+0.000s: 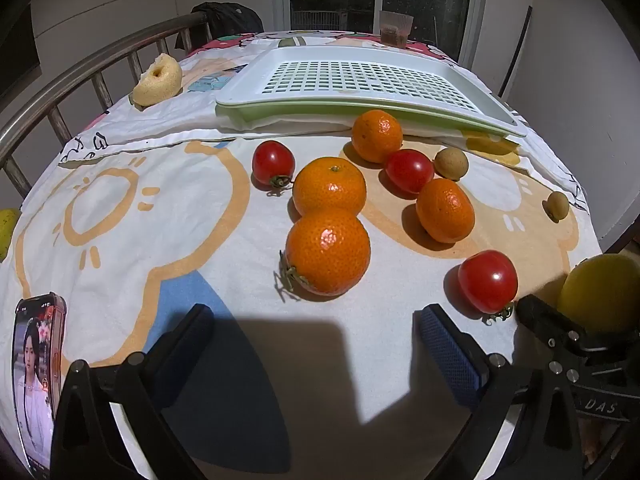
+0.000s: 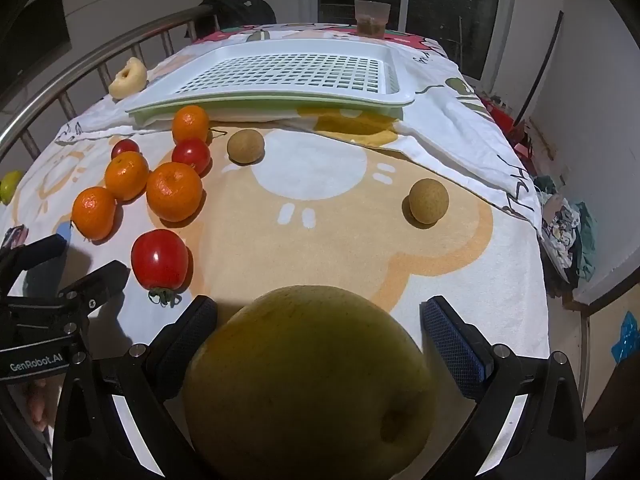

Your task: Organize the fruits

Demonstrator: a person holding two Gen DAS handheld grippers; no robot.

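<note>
A large yellow-green round fruit (image 2: 308, 380) is seen between the spread fingers of the right gripper (image 2: 320, 344); it rests against the left pad (image 2: 188, 340), a gap shows at the right pad, so whether it is actually gripped cannot be told. The left gripper (image 1: 316, 352) is held with fingers spread wide and nothing between them, above the printed white-and-orange cloth (image 1: 120, 208).

Landmark: the white perforated plastic tray (image 1: 360, 76) on its green under-tray, at the far end of the cloth. Just in front of its near edge lie four orange mandarins (image 1: 329, 186), three red cherry tomatoes (image 1: 488, 281) and two small brown round fruits (image 1: 451, 164); one mandarin (image 1: 377, 135) lies nearly under the rim. Left of the tray, a pale cored fruit piece (image 1: 157, 79) is noted. Beyond the tray stands a plastic cup (image 1: 396, 28).
</note>
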